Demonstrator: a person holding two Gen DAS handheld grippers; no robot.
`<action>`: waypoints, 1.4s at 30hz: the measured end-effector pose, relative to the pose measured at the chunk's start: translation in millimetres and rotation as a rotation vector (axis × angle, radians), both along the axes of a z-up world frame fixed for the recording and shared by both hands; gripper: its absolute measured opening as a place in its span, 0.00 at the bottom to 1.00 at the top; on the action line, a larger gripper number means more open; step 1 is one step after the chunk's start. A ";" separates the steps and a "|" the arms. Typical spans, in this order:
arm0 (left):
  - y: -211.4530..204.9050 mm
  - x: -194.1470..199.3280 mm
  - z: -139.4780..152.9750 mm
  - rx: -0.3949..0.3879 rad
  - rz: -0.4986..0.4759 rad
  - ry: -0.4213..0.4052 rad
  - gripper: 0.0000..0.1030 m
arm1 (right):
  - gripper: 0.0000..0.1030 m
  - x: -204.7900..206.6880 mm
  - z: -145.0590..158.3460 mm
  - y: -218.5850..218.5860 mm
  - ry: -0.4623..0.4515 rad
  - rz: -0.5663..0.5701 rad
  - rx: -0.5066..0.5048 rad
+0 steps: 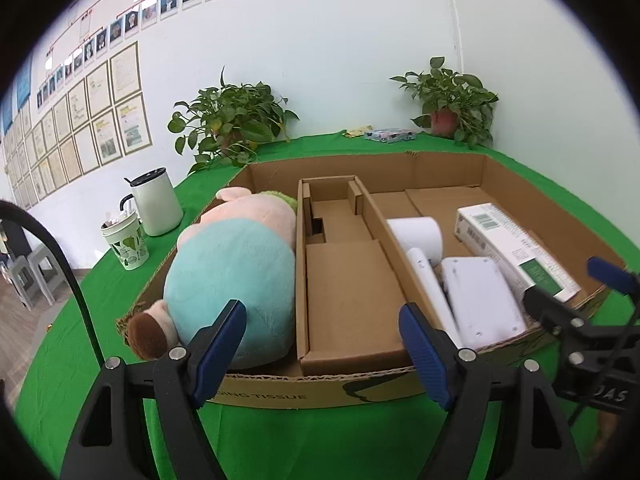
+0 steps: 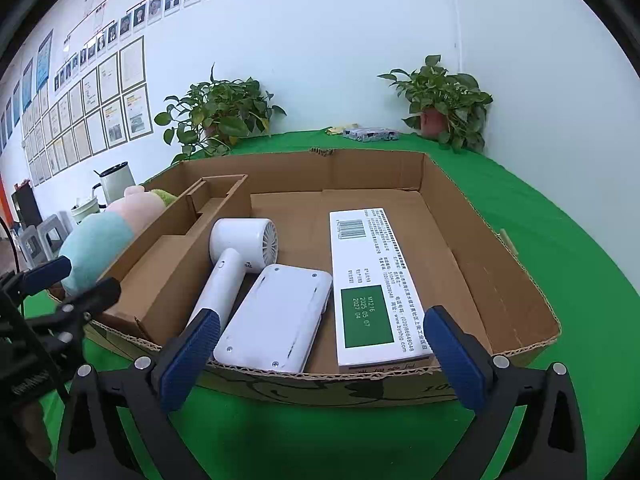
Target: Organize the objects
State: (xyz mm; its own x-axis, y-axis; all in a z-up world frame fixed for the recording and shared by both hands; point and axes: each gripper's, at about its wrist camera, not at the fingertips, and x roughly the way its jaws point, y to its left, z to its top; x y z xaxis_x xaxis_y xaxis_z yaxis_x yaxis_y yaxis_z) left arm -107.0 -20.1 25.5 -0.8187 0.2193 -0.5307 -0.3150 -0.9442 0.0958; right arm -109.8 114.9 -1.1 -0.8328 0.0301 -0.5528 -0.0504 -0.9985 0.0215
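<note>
Hairdryer (image 2: 236, 264) lies in box (image 2: 500, 264), beyond open right tool (image 2: 320, 356).

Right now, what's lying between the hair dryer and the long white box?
A flat white device lies between the hair dryer and the long white box, clearest in the right wrist view.

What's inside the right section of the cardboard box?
A white hair dryer, a flat white device and a long white carton lie side by side. The box floor beneath them is hidden.
</note>
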 end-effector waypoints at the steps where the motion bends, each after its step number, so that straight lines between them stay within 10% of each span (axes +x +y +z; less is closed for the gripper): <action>1: -1.6 2.7 -1.8 0.008 0.001 0.019 0.76 | 0.99 -2.0 -3.6 -2.7 0.004 -0.006 0.013; 42: -10.0 4.2 -9.4 0.061 0.000 0.003 0.88 | 1.00 -1.2 -7.6 -9.4 0.020 -0.032 0.061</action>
State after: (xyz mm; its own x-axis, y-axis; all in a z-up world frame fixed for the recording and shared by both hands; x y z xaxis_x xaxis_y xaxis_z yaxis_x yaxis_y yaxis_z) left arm -102.8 -30.1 16.1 -0.8204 0.2512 -0.5137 -0.3151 -0.9482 0.0395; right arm -111.0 105.5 -8.8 -0.8418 0.0904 -0.5322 -0.0829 -0.9958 -0.0380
